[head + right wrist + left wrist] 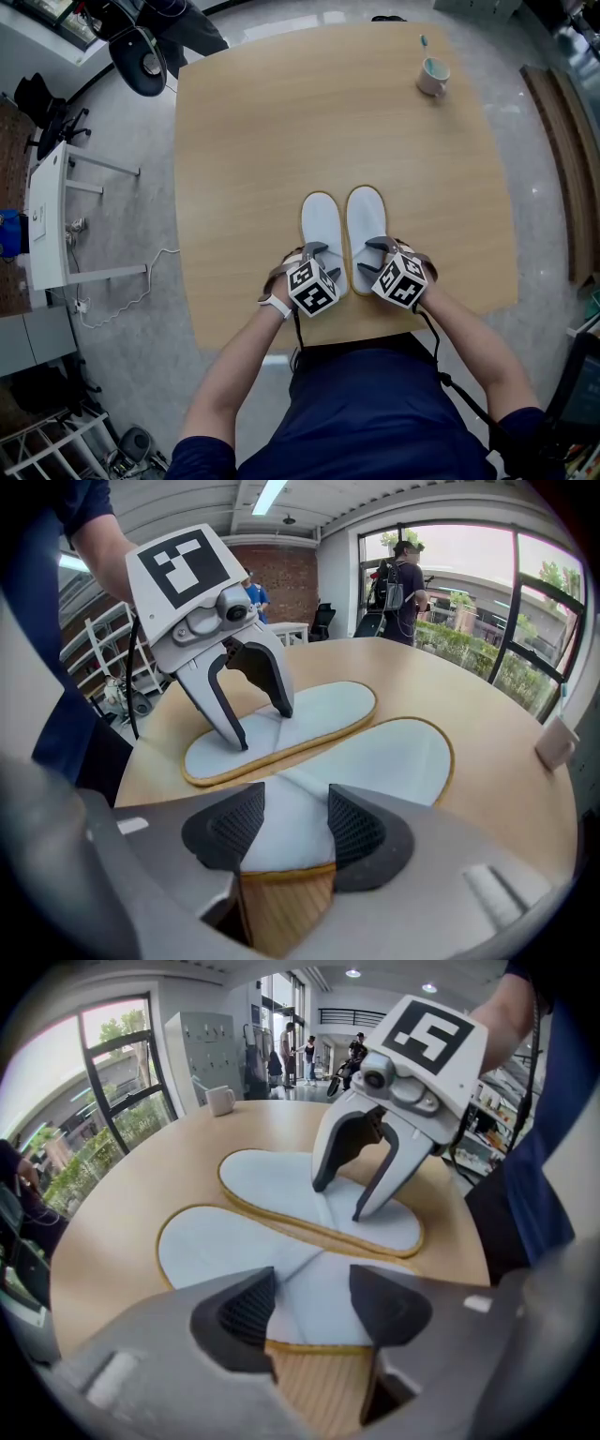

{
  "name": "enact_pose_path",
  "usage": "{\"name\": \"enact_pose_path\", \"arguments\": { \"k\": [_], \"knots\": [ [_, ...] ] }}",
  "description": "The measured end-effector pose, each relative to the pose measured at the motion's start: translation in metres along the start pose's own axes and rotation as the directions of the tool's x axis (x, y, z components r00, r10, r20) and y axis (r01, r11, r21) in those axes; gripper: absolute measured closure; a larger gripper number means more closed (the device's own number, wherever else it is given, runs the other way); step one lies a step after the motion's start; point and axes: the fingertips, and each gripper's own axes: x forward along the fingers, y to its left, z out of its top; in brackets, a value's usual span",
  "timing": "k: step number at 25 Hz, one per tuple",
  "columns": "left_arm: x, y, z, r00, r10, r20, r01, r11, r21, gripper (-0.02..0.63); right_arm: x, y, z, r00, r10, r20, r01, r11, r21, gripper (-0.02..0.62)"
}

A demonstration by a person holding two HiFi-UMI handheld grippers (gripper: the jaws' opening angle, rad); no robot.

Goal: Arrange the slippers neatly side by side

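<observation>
Showing what looks like the last step: the left slipper [322, 230] and right slipper [366, 217], both white with tan edging, lie close side by side on the table [244, 141]. The left gripper [309, 1302] is open, the left slipper's heel end between its fingers. The right gripper [286, 827] is likewise open over the right slipper's heel. The next move probably calls for lifting both clear without nudging either. No brand or label is legible; the gripper cubes carry only black-and-white square markers.
</observation>
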Motion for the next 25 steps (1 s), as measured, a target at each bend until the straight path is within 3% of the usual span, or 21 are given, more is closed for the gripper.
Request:
{"name": "enact_pose_path", "arguments": {
  "k": [19, 22, 25],
  "knots": [
    [0.001, -0.003, -0.002, 0.999, 0.021, -0.025, -0.021, 1.0, 0.012, 0.351, 0.003, 0.004, 0.002, 1.0, -0.007, -0.005, 0.007, 1.0, 0.0, 0.376],
    [-0.005, -0.002, 0.0, 1.0, 0.014, -0.01, -0.014, 1.0, 0.004, 0.351, -0.006, 0.005, 0.011, 0.999, -0.019, 0.046, 0.02, 1.0, -0.015, 0.405],
    [-0.025, -0.001, 0.009, 0.998, 0.019, 0.059, -0.016, 0.999, -0.05, 0.351, -0.022, 0.012, 0.024, 0.994, -0.023, 0.111, 0.025, 0.999, -0.021, 0.423]
  ]
}}
